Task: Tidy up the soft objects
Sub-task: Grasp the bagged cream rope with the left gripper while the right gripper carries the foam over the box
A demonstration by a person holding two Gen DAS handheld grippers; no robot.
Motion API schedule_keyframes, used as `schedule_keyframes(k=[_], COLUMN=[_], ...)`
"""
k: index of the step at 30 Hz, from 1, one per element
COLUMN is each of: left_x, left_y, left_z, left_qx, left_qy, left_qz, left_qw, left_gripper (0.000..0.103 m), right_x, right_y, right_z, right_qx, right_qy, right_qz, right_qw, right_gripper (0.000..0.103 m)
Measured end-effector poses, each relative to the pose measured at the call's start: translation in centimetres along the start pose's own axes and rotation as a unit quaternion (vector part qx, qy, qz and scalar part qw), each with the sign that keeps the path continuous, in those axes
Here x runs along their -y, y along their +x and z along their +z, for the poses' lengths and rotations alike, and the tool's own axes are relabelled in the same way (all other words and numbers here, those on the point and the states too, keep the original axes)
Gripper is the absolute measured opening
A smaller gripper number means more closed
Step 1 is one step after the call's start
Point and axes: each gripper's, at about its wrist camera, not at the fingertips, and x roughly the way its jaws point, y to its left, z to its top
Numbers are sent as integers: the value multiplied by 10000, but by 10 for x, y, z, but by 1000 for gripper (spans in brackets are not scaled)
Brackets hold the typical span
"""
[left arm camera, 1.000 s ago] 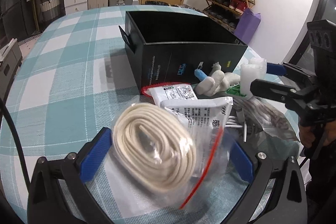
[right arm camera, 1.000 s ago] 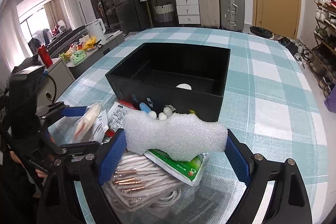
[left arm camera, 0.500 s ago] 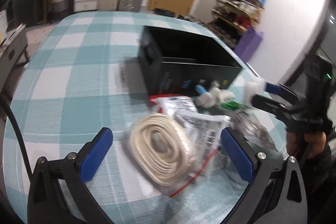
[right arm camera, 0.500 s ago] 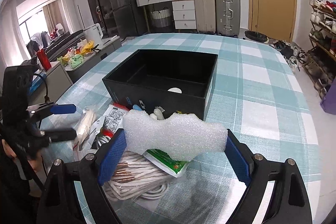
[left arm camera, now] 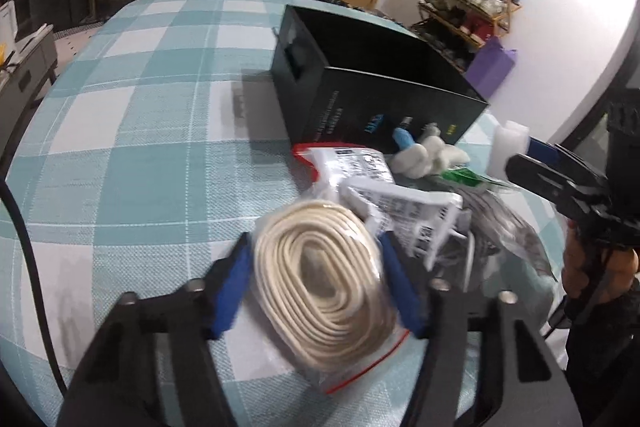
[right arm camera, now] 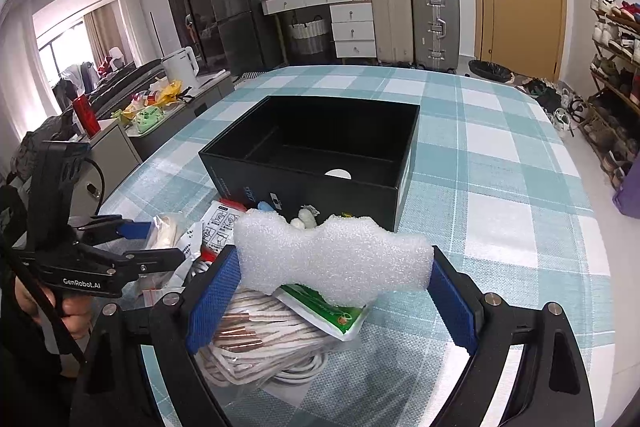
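A clear zip bag with a coil of cream rope (left arm camera: 324,279) lies on the checked tablecloth. My left gripper (left arm camera: 316,267) is closing its jaws on it, and both blue pads touch the sides of the coil. In the right wrist view, that left gripper (right arm camera: 152,239) shows at the left with the bag between its fingers. A piece of white foam (right arm camera: 332,255) hangs over the pile, with my right gripper (right arm camera: 332,263) shut on its ends. The open black box (right arm camera: 304,187) stands just beyond, holding only a small white disc.
Between the grippers and the box lie printed plastic packets (left arm camera: 360,167), a white knotted soft item (left arm camera: 424,155), a green packet (right arm camera: 332,311) and a bagged bundle of white cable (right arm camera: 256,343). The round table's edge curves close on both sides. A hand (right arm camera: 72,311) holds the left gripper.
The left jaws have come in from wide open until they touch the rope bag, and that view has rolled slightly. The right gripper has kept still with the foam.
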Motion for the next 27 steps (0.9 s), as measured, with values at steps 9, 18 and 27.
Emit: schedule_keyframes(k=[9, 18, 27], left_x=[15, 26, 36], left_y=[-20, -46, -56], left_z=[-1, 22, 52], left_qx=[298, 833, 1227], left_qy=[248, 444, 659], left_qz=[72, 116, 271], left_qw=[9992, 9955, 9899], left_gripper=[33, 33, 33], right_x=[-8, -9, -5], right_y=[-9, -24, -46], right_z=[-2, 2, 18], right_qx=[172, 472, 879], right_qy=[-88, -105, -38], right_qz=[27, 16, 236], right_qw=[9998, 9988, 9958], right_gripper=[91, 91, 91])
